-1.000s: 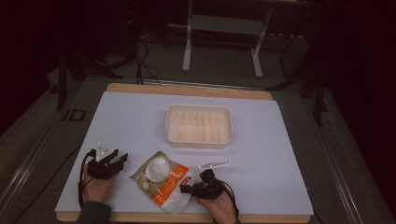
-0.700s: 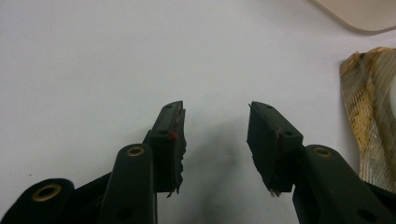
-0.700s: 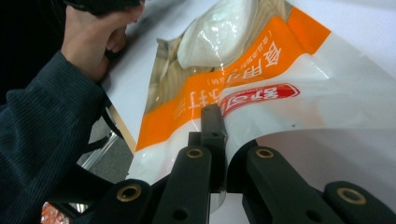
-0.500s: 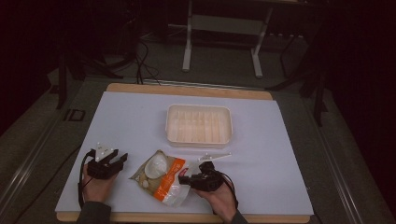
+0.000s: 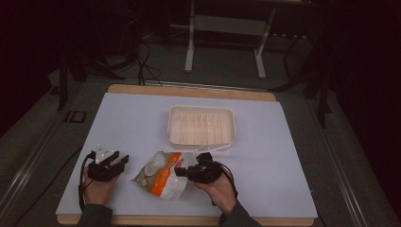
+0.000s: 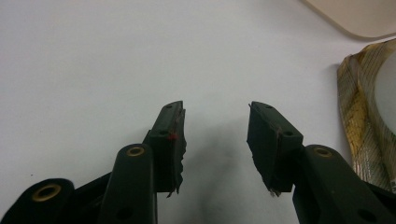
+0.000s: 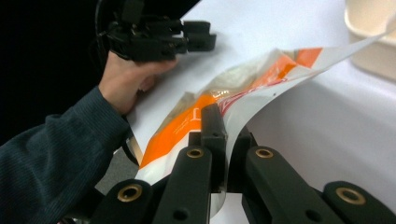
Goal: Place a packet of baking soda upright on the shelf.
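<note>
- The right tongs (image 7: 223, 154) pinch the edge of the orange and white bag (image 5: 163, 175).
- The left tongs (image 6: 215, 140) are spread, holding nothing, just beside the bag.
- The bag lies on the desk (image 5: 142, 118), near the pale tray (image 5: 202, 125).

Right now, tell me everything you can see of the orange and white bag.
The bag is a glossy plastic pouch, orange and white with red print and a clear window showing something pale inside. It lies crumpled near the front of the white table, just in front of the cream tray. The right claw is shut on its edge, lifting that side; the left claw stands open beside it.
</note>
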The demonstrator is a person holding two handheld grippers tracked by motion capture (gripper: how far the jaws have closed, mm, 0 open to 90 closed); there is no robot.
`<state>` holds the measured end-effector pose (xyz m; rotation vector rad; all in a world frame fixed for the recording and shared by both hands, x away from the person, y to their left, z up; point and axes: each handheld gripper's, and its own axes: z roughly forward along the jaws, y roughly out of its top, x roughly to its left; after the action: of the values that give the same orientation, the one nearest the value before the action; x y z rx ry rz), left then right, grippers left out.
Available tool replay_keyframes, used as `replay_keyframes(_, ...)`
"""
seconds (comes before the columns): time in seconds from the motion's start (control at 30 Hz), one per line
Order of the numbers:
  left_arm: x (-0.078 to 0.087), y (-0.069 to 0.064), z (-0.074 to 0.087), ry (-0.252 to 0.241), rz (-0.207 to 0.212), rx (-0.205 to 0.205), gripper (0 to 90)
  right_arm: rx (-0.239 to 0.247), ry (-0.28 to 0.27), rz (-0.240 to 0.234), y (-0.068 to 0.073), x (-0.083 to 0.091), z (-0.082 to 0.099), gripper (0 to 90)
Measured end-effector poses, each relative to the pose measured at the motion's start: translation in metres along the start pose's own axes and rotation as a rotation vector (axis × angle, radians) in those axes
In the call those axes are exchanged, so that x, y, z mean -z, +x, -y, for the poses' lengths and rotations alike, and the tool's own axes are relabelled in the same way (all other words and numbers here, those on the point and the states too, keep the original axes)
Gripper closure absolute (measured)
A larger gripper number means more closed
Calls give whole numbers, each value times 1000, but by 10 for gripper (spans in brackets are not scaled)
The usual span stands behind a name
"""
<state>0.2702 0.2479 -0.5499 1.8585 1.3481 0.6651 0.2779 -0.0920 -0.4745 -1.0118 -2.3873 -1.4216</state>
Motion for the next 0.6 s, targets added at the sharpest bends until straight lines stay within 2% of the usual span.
replay_keyframes(0.1,0,0,0,3,-1,7,559,-5,-4,-9,4,-3,-10,900)
replay_keyframes(0.3,0,1,0,-3,3,13,559,25,-6,-4,15,-9,-31,900)
replay_keyframes(0.47,1,2,0,-6,6,13,558,25,0,-1,18,-14,-43,900)
replay_keyframes(0.6,1,2,0,-10,6,17,557,44,-4,3,24,-14,-50,900)
